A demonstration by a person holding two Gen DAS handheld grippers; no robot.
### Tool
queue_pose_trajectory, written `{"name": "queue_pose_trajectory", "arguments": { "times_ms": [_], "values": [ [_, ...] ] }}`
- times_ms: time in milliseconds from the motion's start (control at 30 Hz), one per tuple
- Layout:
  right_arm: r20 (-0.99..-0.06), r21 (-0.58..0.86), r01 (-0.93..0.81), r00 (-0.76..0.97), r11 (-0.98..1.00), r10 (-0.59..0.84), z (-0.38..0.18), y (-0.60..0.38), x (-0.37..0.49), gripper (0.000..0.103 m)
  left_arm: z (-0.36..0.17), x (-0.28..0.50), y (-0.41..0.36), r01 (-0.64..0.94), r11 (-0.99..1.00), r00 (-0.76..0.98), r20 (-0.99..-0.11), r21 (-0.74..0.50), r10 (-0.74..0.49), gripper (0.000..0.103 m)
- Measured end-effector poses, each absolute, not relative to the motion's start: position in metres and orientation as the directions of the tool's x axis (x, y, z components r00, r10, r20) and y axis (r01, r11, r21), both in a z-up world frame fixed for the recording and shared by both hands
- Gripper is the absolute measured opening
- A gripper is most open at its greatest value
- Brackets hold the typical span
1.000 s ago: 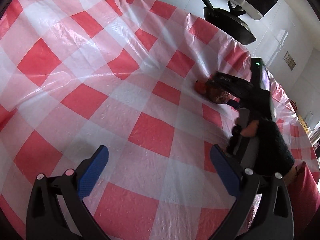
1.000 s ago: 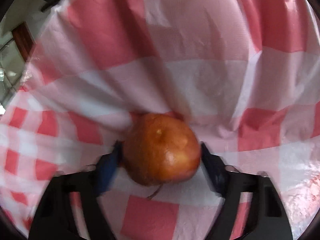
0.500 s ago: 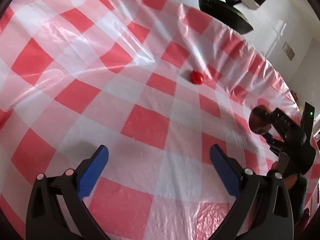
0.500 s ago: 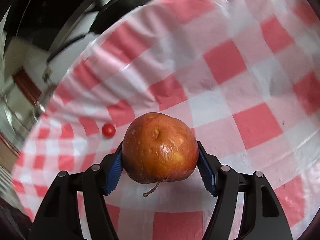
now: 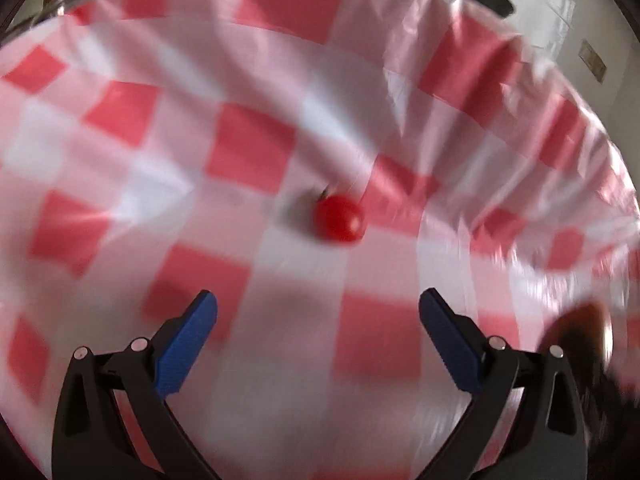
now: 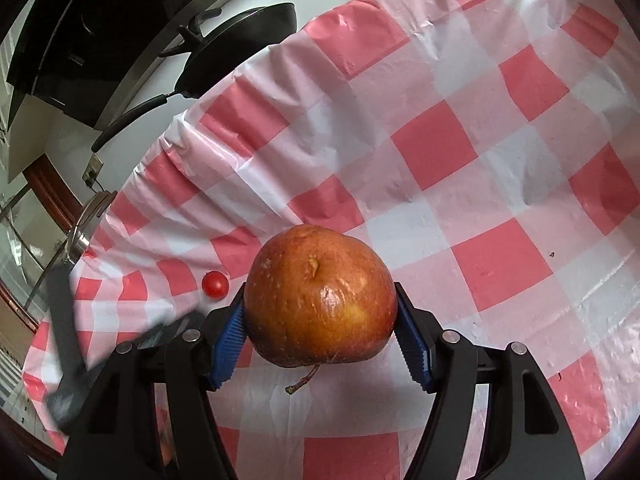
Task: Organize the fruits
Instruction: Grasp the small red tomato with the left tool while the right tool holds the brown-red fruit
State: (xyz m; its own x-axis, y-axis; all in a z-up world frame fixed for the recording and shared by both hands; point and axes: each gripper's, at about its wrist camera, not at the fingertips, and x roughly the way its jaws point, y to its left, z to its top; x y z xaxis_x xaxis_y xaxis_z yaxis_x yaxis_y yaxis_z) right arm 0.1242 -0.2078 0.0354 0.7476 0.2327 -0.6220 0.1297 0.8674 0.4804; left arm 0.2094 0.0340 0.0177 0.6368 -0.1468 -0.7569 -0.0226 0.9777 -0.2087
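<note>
A large red-orange apple [image 6: 320, 300] with its stem hanging down sits between the blue pads of my right gripper [image 6: 320, 320], which is shut on it above the checked cloth. A small red cherry tomato [image 5: 340, 218] lies on the cloth ahead of my left gripper [image 5: 318, 324], whose jaws stand wide open with nothing between them. The same tomato [image 6: 215, 284] shows left of the apple in the right wrist view. The blurred left gripper [image 6: 68, 356] is at that view's lower left. The apple [image 5: 580, 328] shows as a dark blur at the right of the left wrist view.
A red-and-white checked plastic cloth [image 6: 480, 140] covers the table. Beyond its far edge stand a black frying pan [image 6: 240, 36] and a dark stove hood [image 6: 100, 20] against a white wall. A metal pot lid [image 6: 86, 220] sits at the left.
My left gripper swept toward the cherry tomato, which now looks larger and nearer its open jaws. My right gripper carried the apple up off the cloth and then held still.
</note>
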Motion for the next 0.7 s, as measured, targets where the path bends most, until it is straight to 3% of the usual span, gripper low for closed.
{"name": "queue_pose_trajectory", "arguments": {
  "times_ms": [167,233,267,533,700],
  "values": [
    [-0.622,0.482,0.124,0.745,0.867,0.239,0.036,-0.209,0.125,0.066,0.010,0.255,0.013,-0.057,0.988,0.621,-0.780,-0.146,-0.080,0.084],
    [-0.620,0.485,0.122,0.746,0.866,0.243,0.036,-0.210,0.125,0.066,0.009,0.263,0.007,-0.066,0.995,0.615,-0.788,-0.068,-0.013,0.060],
    [-0.620,0.487,0.122,0.746,0.865,0.243,0.035,-0.210,0.125,0.066,0.010,0.261,0.006,-0.051,0.998,0.622,-0.783,-0.046,-0.004,0.033],
    [-0.625,0.485,0.128,0.743,0.865,0.240,0.036,-0.210,0.126,0.066,0.027,0.192,0.043,-0.027,0.991,0.696,-0.714,-0.131,-0.075,0.032],
    [-0.637,0.478,0.141,0.735,0.867,0.232,0.035,-0.209,0.128,0.066,0.036,0.150,0.069,-0.060,0.989,0.722,-0.690,-0.137,-0.052,0.032]
  ]
}}
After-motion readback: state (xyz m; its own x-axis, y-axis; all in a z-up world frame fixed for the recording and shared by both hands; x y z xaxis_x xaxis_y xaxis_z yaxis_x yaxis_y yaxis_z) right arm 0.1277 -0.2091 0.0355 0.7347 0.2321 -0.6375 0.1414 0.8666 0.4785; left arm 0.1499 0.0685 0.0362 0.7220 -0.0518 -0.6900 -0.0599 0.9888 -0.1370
